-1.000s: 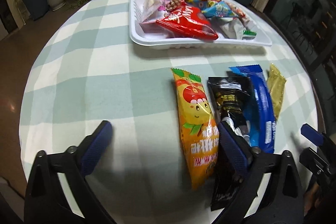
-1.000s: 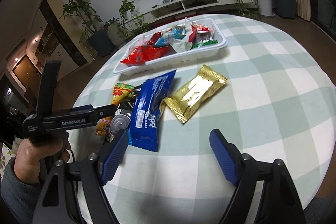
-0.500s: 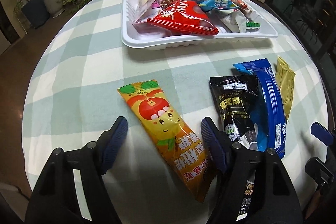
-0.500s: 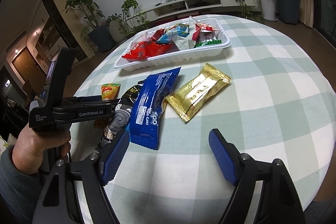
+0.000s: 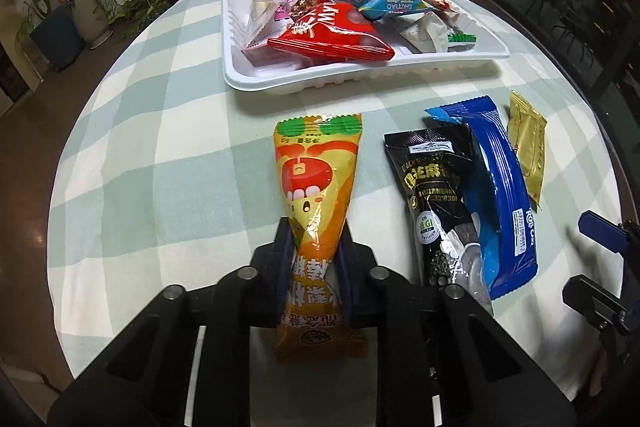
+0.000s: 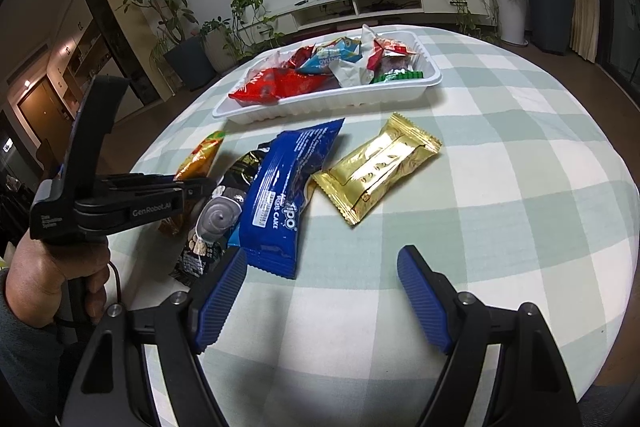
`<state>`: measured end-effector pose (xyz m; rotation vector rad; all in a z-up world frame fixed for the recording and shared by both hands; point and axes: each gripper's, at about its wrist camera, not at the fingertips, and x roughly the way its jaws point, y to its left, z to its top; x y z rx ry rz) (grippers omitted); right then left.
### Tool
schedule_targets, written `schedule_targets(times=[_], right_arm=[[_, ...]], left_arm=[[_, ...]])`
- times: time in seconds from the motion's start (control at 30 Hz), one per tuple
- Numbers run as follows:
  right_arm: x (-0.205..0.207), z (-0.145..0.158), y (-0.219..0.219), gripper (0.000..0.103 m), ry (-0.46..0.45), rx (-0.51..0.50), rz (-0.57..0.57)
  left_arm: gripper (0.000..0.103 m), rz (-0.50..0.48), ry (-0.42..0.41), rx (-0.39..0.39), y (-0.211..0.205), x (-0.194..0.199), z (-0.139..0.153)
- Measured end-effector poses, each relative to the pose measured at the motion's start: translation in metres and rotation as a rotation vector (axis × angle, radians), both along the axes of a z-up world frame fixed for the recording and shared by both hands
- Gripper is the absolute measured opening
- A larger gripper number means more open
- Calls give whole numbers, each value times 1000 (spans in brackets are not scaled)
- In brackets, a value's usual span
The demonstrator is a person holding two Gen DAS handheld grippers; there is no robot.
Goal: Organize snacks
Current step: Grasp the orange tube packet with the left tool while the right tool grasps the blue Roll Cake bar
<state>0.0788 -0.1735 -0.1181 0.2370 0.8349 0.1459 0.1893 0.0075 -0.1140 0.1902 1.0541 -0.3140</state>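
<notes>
An orange snack packet [image 5: 316, 163] with a red apple face lies lengthwise on the checked tablecloth. My left gripper [image 5: 314, 231] is closing on its lower half, and the pads press the wrapper in from both sides. The right wrist view shows that gripper [image 6: 196, 187] from the side, held by a hand [image 6: 52, 267], with the orange packet [image 6: 202, 151] poking out ahead. My right gripper [image 6: 320, 291] stands open over bare cloth, with nothing between its fingers. A white tray [image 5: 360, 77] at the far side holds several snacks.
A black packet [image 5: 436, 179], a blue cake packet [image 5: 504, 187] and a gold packet [image 5: 528, 147] lie side by side to the right of the orange one. The blue packet [image 6: 288, 183] overlaps the black one [image 6: 216, 223]. The round table's edge is near on all sides.
My left gripper went from wide open around the orange packet to clamped on it. The packet now lies straight along the fingers. The right gripper has stayed open in place.
</notes>
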Motion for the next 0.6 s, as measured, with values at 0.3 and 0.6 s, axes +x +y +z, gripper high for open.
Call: schedule_targets(times=[0.3, 0.6], right_arm=[[13, 8, 7, 78, 27, 32, 31], [66, 1, 28, 63, 137, 28, 28]], left_arm=[[14, 37, -4, -163, 36, -26, 9], [14, 49, -1, -281, 56, -64, 18]])
